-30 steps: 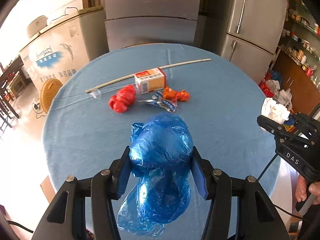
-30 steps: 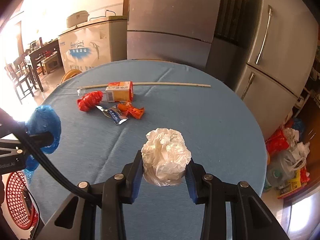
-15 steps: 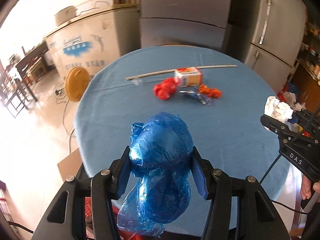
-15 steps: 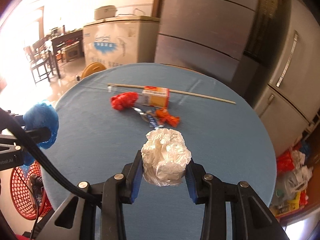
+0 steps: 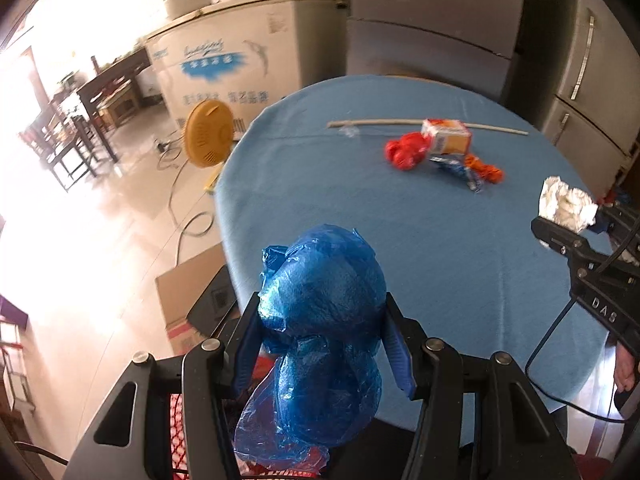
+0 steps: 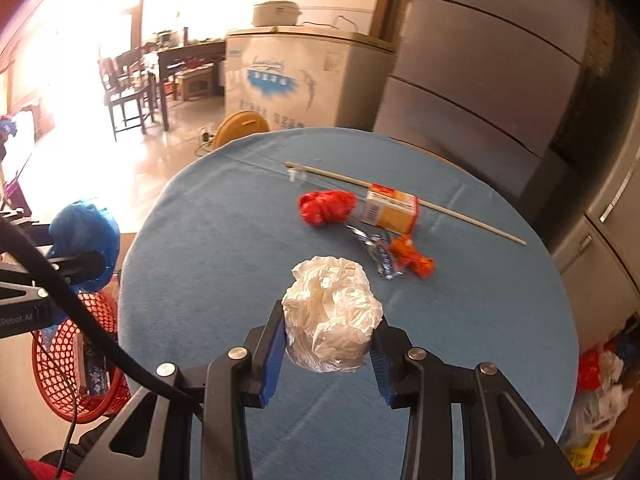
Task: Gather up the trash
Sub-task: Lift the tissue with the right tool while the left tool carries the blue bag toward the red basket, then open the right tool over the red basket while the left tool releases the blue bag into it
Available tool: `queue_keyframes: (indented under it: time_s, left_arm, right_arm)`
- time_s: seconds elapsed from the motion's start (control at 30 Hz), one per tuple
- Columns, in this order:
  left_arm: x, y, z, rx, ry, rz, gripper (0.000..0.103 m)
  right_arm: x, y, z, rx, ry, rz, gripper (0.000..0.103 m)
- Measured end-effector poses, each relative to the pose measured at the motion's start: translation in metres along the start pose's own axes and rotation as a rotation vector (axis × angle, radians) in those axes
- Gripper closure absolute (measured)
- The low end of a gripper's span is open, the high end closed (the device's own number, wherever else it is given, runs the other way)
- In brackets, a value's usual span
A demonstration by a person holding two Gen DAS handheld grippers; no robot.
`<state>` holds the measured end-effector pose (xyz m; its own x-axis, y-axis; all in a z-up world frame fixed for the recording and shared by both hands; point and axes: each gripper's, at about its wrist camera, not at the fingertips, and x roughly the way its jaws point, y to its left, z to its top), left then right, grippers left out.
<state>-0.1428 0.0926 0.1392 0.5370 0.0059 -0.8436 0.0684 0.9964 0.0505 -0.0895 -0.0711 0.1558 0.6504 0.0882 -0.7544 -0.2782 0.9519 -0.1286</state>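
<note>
The left gripper [image 5: 322, 316] has its fingers clamped on a crumpled blue plastic bag [image 5: 320, 320], held just past the counter [image 5: 460, 248] edge, above the red mesh basket [image 6: 60, 368]. The right gripper [image 6: 330, 332] is clamped on a wad of white paper [image 6: 330, 312] over the counter, near the basket side. Both loads look light, soft and springy; the bag's film is probably slippery, so gripping the bulk suits best.

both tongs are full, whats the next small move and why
Probably carry the left tongs a little further over the red basket and let go. They grip the blue bag just past the table edge, with red mesh showing underneath. The right tongs grip the white wad above the table.
</note>
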Motion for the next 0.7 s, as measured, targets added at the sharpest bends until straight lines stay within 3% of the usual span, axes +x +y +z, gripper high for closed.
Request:
queue_keyframes:
  time_s: [0.7]
  left_arm:
    - [-0.006, 0.097, -0.074, -0.217, 0.153, 0.216, 0.046]
  right_arm:
    - [0.024, 0.094, 0.011, -0.171, 0.011, 0.296, 0.062]
